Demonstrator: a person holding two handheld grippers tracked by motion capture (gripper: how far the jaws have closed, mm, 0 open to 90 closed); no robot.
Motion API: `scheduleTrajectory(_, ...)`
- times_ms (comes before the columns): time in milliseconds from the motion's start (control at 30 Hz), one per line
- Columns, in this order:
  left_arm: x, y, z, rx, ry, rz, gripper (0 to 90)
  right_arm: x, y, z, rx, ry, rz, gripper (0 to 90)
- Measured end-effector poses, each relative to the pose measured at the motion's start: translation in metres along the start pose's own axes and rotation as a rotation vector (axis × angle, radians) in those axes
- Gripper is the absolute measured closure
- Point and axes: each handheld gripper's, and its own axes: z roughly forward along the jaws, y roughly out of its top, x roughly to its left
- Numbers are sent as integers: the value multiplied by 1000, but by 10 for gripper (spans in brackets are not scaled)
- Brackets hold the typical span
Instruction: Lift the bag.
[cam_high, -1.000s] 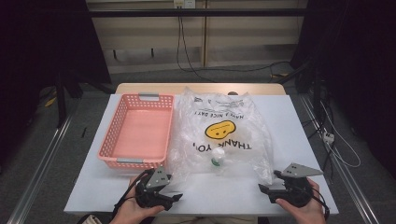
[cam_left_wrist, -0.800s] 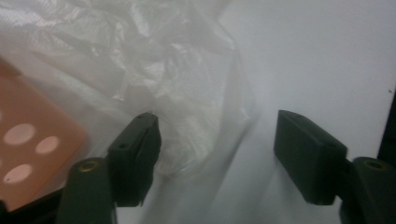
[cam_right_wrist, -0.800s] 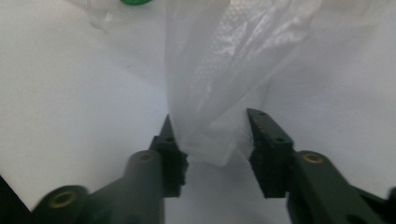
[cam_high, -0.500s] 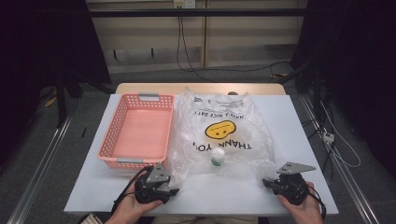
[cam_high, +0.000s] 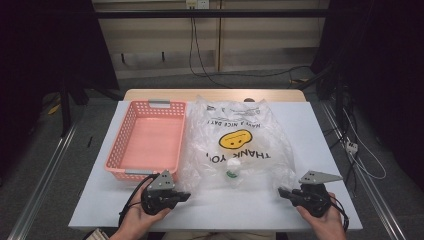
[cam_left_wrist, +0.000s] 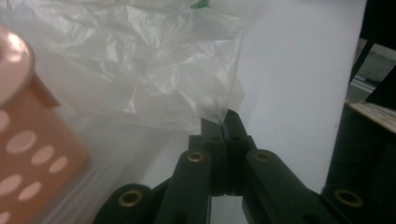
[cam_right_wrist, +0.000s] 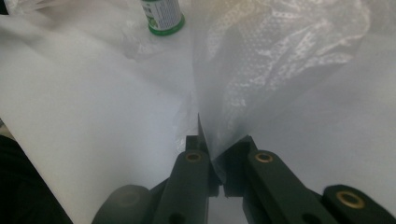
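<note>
A clear plastic bag (cam_high: 235, 130) with a yellow smiley print lies flat on the white table (cam_high: 240, 207). A small white bottle (cam_high: 232, 170) with a green label sits inside the bag near its front edge. My left gripper (cam_high: 186, 195) is at the bag's near left corner. Its jaws have just been closing and now pinch the thin film (cam_left_wrist: 219, 107). My right gripper (cam_high: 281, 191) is at the bag's near right corner, and its jaws are shut on the film (cam_right_wrist: 243, 93). The bottle (cam_right_wrist: 163, 16) stands beyond the right jaws.
A pink perforated basket (cam_high: 120, 150) stands left of the bag, and its corner (cam_left_wrist: 28, 135) is close to the left gripper. The table's front edge runs just under both hands. Cables and dark floor lie beyond the table's edges.
Both grippers' jaws stood apart earlier and are now closed on the bag's near corners. The hands have barely shifted.
</note>
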Motion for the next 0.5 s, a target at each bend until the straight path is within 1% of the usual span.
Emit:
scheduleTrajectory(33,0,2,-1,-12,1,-3,900,0,2,-1,-7,3,1,898)
scheduleTrajectory(100,0,7,-4,-39,-10,-10,900,0,5,-1,-20,18,-1,898)
scheduleTrajectory(167,0,11,-5,-64,-14,1,900,0,8,-1,-27,26,-8,898)
scheduleTrajectory(200,0,13,-6,-66,-14,7,900,1,9,0,-33,29,-8,898)
scheduleTrajectory(300,-1,19,-6,-92,-31,1,900,0,13,-1,-51,45,-11,898)
scheduleTrajectory(333,-1,21,-6,-94,-25,6,900,0,14,-1,-56,46,-8,898)
scheduleTrajectory(400,-1,27,-9,-117,-29,8,900,-1,17,-2,-63,51,-4,898)
scheduleTrajectory(433,-1,30,-11,-134,-28,10,900,-1,19,-2,-69,51,-8,898)
scheduleTrajectory(467,-1,33,-14,-141,-22,10,900,-1,20,-3,-76,55,-10,898)
scheduleTrajectory(500,0,36,-16,-149,-17,20,900,-1,22,-4,-84,59,-8,898)
